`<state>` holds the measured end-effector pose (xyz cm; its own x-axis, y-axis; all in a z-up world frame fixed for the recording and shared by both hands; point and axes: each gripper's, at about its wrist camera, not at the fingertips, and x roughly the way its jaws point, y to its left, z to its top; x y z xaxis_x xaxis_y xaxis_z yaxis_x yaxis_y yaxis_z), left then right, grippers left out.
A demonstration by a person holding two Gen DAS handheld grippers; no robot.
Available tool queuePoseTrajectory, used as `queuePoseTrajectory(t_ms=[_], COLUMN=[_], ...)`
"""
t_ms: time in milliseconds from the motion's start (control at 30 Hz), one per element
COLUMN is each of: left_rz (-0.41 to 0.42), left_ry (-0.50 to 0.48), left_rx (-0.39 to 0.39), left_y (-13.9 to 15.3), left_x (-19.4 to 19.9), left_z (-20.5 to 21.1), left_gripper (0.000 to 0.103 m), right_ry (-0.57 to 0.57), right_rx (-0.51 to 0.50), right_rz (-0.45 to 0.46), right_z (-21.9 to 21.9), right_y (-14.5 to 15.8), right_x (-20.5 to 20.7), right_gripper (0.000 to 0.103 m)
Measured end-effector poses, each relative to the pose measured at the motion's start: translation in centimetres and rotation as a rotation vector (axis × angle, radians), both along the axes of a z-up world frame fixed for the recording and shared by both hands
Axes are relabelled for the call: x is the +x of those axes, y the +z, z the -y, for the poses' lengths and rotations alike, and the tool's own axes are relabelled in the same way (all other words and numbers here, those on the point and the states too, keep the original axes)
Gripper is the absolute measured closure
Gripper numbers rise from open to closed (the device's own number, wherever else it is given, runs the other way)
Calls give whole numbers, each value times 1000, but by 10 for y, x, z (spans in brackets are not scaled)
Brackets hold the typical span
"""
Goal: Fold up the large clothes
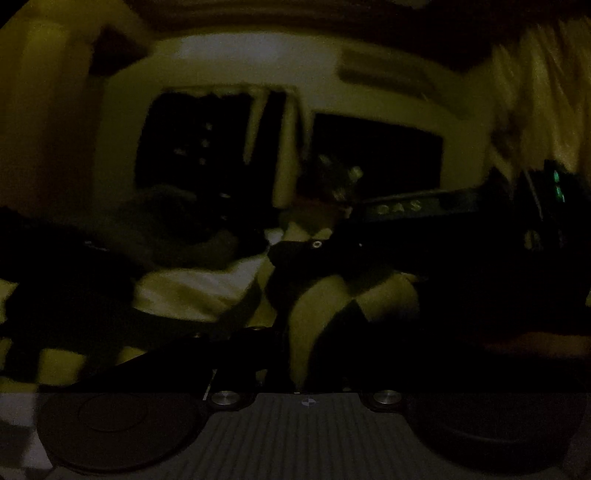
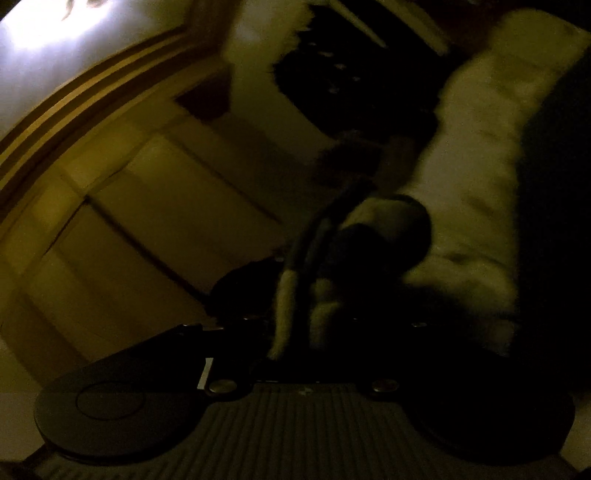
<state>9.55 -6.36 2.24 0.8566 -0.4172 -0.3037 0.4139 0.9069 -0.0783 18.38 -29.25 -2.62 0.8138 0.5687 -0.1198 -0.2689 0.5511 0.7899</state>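
The room is very dark. In the left wrist view a garment with large black and pale checks [image 1: 314,306] hangs from my left gripper [image 1: 291,343], whose jaws look closed on its edge. The other gripper's dark body [image 1: 424,210] shows across the garment at the right. In the right wrist view my right gripper [image 2: 295,332] is tilted up and looks closed on a pale and dark fold of the same garment [image 2: 373,236], which rises away from the fingers. The fingertips themselves are lost in shadow in both views.
A pale bed sheet [image 1: 199,288] lies below with dark clothes [image 1: 173,221] heaped on it. Dark windows [image 1: 376,155] and curtains [image 1: 546,92] fill the far wall. The right wrist view shows wardrobe doors [image 2: 147,206], the ceiling [image 2: 55,33] and a pale fabric mass [image 2: 476,177].
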Motion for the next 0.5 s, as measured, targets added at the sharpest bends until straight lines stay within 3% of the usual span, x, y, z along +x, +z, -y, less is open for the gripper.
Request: queuePoseTrajectory(t_ms=[100,233,300,500], left_rz=[-9,-79,-110,-210], left_ry=[95,250,329,489], left_rx=[-98,-242,-283,-277], left_y=[16,8,-3,-43], left_x=[1,5,3,2], left_z=[-50,-124,-153,-215], left_gripper=[20,21,21,21], right_ry=[78,177,227,356], right_rx=[-31,-130,-155,-268], right_rz=[49,97,85,6], right_z=[-40,-111,-149,-256], right_y=[36,64,64,26], right_x=[14,34,48,74], right_gripper=[76,78,80,81])
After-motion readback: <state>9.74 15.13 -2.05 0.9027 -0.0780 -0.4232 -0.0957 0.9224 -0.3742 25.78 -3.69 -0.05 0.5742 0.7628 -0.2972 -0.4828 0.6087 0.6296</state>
